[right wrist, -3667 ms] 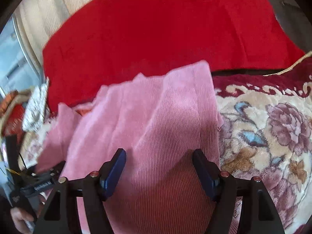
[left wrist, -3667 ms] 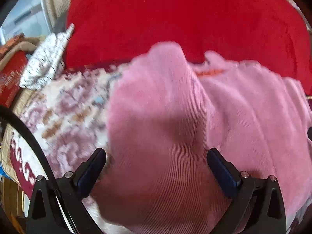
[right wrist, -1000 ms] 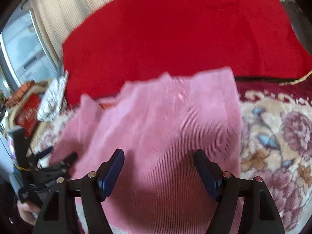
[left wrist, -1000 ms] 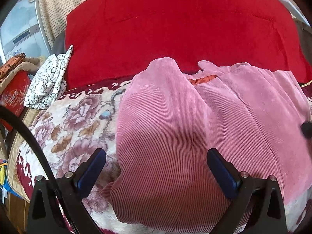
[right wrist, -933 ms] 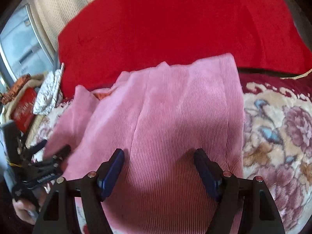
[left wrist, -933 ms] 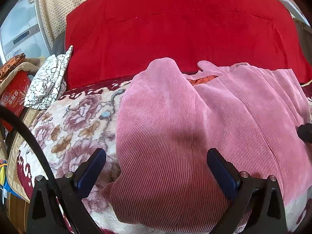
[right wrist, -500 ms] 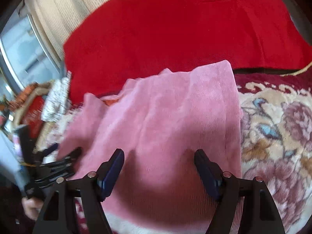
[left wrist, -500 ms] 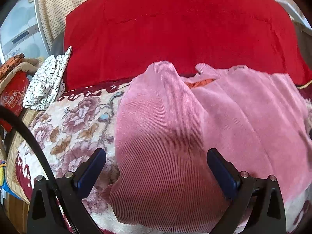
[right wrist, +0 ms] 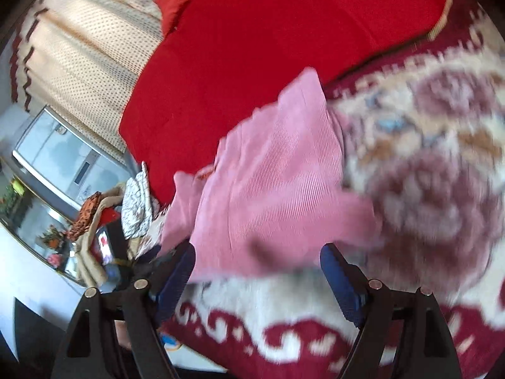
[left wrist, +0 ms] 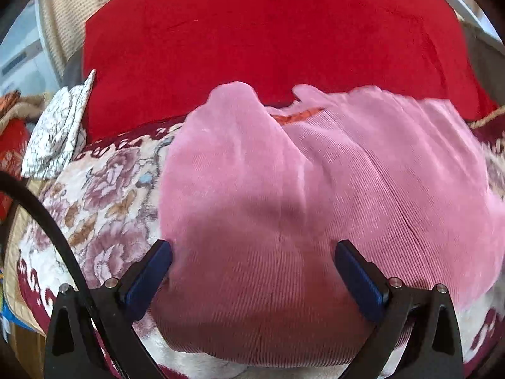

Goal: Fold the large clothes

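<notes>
While opening, right gripper (right wrist: 257, 271) | pink garment (right wrist: 268, 189) just ahead, ungripped

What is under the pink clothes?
The pink garment lies on a flowery blanket, cream with purple roses and a dark red border. The blanket shows on both sides and in front of it. What the blanket looks like directly underneath is covered.

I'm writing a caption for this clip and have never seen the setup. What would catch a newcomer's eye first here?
The pink corduroy garment comes first, lying loosely folded on a floral blanket and filling the middle of the left wrist view. Behind it spreads a big bright red cushion. At the bottom of each view stand black, blue-padded fingers: the left gripper open over the garment, the right gripper, jaws opening, at its near edge, gripping nothing.
</notes>
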A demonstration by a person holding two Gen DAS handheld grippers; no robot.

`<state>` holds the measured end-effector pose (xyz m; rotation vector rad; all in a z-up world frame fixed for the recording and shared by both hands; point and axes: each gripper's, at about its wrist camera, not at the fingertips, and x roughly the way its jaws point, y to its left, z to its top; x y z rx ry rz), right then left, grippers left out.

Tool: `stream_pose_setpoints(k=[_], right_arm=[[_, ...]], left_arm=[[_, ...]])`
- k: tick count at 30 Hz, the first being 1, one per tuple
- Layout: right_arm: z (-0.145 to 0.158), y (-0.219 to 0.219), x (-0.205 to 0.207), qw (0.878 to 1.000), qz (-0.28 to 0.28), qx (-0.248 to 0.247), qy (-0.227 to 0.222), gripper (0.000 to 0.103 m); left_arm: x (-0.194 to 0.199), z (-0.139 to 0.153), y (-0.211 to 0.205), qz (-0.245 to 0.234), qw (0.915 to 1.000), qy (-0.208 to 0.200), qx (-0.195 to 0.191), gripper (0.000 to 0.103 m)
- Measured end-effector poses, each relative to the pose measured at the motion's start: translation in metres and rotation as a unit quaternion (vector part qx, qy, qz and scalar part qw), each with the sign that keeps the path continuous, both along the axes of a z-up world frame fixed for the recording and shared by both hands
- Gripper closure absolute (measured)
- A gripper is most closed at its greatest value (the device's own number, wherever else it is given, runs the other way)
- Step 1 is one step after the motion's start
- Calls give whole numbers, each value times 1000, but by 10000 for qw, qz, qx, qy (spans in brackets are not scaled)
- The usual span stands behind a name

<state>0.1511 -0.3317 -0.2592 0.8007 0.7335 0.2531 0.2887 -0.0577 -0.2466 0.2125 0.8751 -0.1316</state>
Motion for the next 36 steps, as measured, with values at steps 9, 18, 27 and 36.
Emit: stream_pose_setpoints(k=[9,18,27,36], right_arm=[[-16,5,1,9999,-15,91,131,19],[27,50,38,9938,-29,-975,-527,31],[0,56,109,9872,-129,-1590,56,56],[1,56,107,9833,-100,-1816,-105,57]], left_arm=[[8,19,55,767,9955,-191,-519,0],[11,10,150,1533,9645,382,-2117,12],[-20,-8,137,1017,9582,822,-2544,35],[-60,-22,108,925,9297,1099,-3392,19]])
